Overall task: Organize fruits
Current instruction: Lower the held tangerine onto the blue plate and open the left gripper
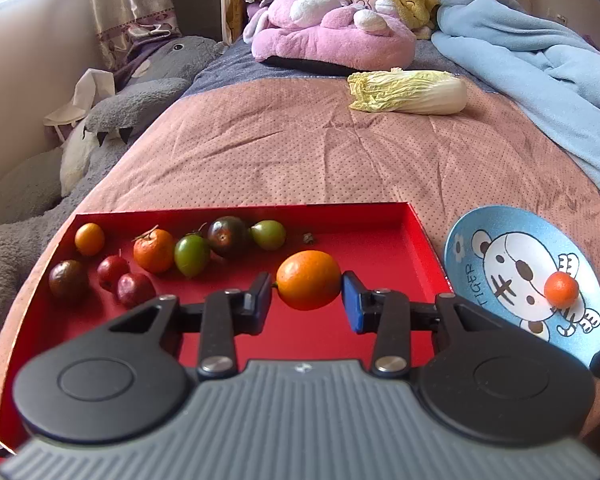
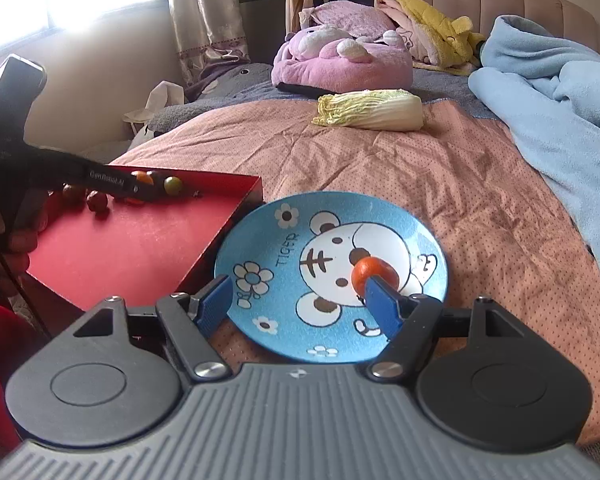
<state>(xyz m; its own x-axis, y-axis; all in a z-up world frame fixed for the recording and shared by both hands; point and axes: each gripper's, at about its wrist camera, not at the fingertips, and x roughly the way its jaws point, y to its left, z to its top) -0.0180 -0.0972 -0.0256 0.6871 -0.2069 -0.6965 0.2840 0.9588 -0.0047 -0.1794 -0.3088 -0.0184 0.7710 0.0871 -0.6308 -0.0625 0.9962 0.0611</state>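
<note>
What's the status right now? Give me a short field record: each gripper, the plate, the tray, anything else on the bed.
left gripper: shut on the orange, over the red tray
right gripper: open, nothing between the fingers, above the blue plate
plate contents: one small orange fruit, partly hidden behind the right finger in the right wrist view
tray contents: about nine small fruits left, orange, green, red and dark, grouped at the far left
plate position: just right of the tray on the bedspread
other: napa cabbage farther up the bed

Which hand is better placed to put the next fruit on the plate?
Left. Its claw is shut on an orange above the red tray; the right claw is open and empty over the plate.
</note>
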